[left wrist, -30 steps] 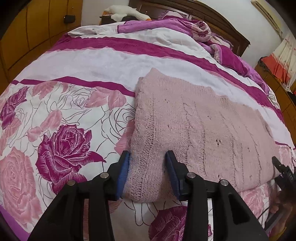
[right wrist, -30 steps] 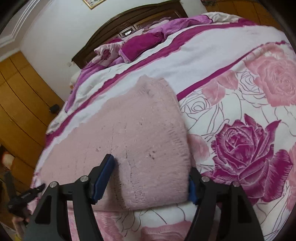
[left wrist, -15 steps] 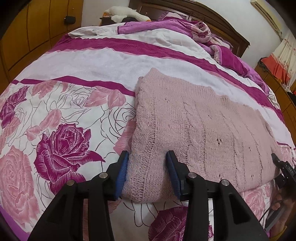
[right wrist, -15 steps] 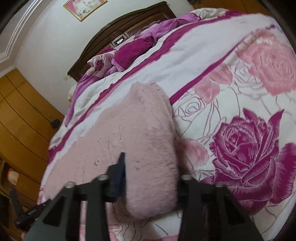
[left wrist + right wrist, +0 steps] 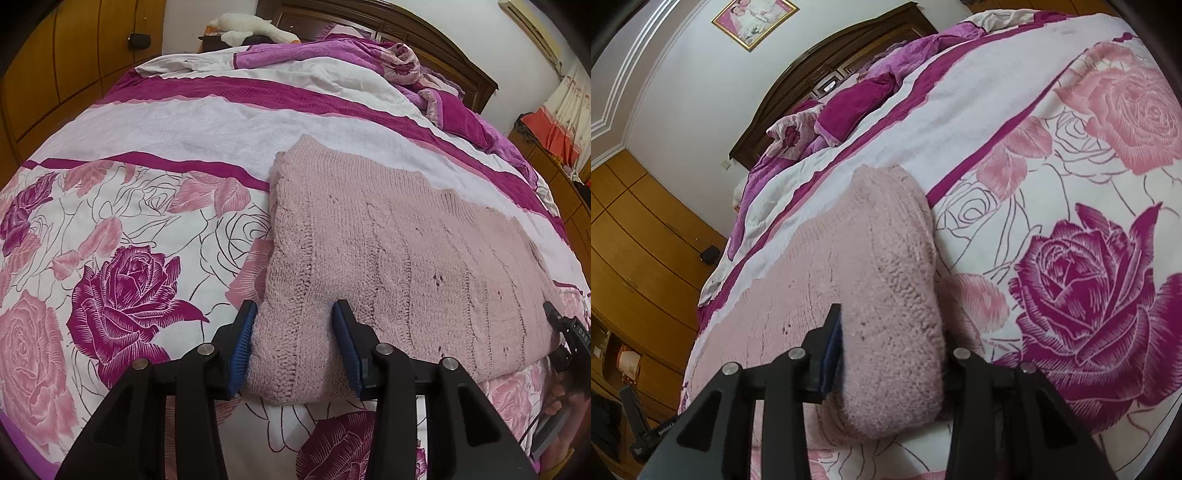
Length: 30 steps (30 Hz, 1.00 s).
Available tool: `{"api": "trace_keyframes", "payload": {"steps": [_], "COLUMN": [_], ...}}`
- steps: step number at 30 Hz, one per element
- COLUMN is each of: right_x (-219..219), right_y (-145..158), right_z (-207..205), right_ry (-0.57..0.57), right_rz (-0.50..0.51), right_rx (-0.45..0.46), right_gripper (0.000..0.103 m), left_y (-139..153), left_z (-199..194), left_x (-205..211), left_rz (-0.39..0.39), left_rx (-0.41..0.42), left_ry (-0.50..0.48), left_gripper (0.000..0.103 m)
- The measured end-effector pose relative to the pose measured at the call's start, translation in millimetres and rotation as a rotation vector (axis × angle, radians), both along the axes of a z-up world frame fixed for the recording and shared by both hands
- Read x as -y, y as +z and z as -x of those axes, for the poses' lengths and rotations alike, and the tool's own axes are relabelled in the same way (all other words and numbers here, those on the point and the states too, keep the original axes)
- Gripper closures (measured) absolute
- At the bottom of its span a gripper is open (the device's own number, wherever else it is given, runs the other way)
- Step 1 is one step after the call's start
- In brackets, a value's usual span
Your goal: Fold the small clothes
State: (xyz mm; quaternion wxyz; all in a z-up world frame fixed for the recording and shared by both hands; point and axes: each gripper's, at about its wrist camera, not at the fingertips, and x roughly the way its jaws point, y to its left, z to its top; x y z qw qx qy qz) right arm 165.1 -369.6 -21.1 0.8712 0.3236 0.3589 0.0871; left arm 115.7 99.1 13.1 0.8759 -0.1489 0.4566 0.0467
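A pink knitted sweater (image 5: 406,240) lies folded flat on the rose-patterned bedspread (image 5: 129,229). My left gripper (image 5: 295,314) is shut on the sweater's near left corner, its blue pads pressing the knit from both sides. In the right wrist view the sweater's (image 5: 820,266) near right edge is bunched into a thick roll between the fingers of my right gripper (image 5: 892,332). Its jaws are opening slightly, with the pads still on the knit. The right finger's pad is hidden behind the roll. The right gripper (image 5: 565,332) also shows at the left wrist view's far right edge.
A crumpled purple quilt (image 5: 424,85) and a dark wooden headboard (image 5: 406,33) lie at the bed's far end. Wooden wardrobes (image 5: 639,236) stand beside the bed. A white plush bird (image 5: 251,27) rests on a stand behind it.
The right gripper's jaws came together on the sweater's right edge and bunched it into a roll, and the wrist rolled a little. The left gripper kept still with its grip.
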Motion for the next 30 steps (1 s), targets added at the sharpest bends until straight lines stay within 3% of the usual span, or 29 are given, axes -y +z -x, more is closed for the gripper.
{"api": "trace_keyframes", "payload": {"steps": [3, 6, 10, 15, 30], "right_x": [2, -4, -17, -34, -168], "right_y": [3, 14, 37, 69, 158], "right_z": [-4, -4, -5, -8, -22], "right_ry": [-0.023, -0.021, -0.001, 0.034, 0.248], "right_rz": [-0.017, 0.028, 0.114, 0.141, 0.309], "right_rx": [-0.003, 0.020, 0.051, 0.086, 0.200], "right_gripper": [0.070, 0.075, 0.075, 0.076, 0.077], "left_y": [2, 8, 16, 27, 55], "left_z": [1, 3, 5, 8, 14], "left_x": [-1, -3, -8, -15, -51], "left_rz": [0.010, 0.010, 0.009, 0.009, -0.005], "left_rx": [-0.001, 0.001, 0.002, 0.011, 0.046], "left_ry": [0.001, -0.004, -0.008, 0.001, 0.017], "left_gripper": [0.083, 0.083, 0.083, 0.083, 0.083]}}
